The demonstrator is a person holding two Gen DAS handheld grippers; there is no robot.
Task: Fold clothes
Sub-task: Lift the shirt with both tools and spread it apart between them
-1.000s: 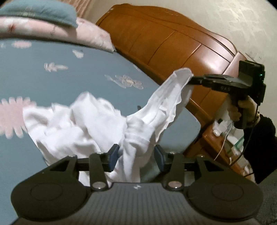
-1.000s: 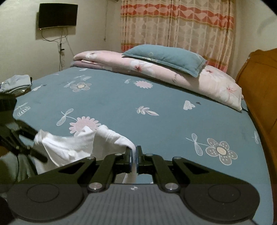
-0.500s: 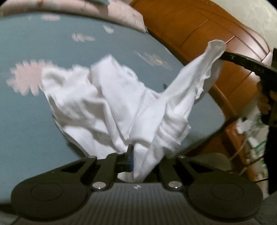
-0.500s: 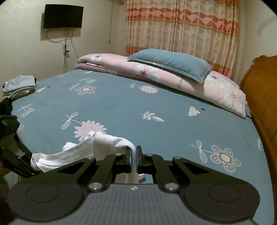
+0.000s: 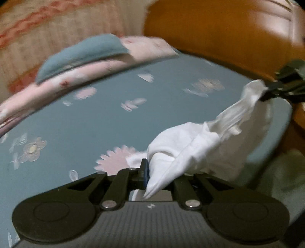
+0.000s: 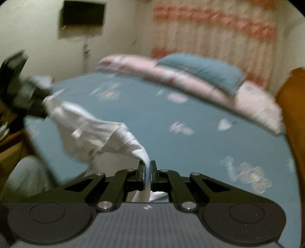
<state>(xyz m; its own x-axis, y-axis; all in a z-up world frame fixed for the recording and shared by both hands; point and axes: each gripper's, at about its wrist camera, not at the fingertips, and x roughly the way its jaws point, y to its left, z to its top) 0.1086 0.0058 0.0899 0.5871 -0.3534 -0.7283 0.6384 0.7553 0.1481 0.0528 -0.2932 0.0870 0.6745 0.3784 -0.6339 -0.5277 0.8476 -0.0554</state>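
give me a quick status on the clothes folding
Left tool shut on the white garment. Right tool shut on its other end. Garment bunched, strung between them above the blue bed sheet. Nothing in the way.

Before me bed with teal flowered sheet (image 6: 171, 118). At far end teal pillow (image 6: 205, 74) lies on folded pink quilt (image 6: 255, 101). Striped curtain (image 6: 213, 34) behind. Dark screen (image 6: 83, 12) on wall. Wooden headboard (image 5: 219, 28) beside bed.
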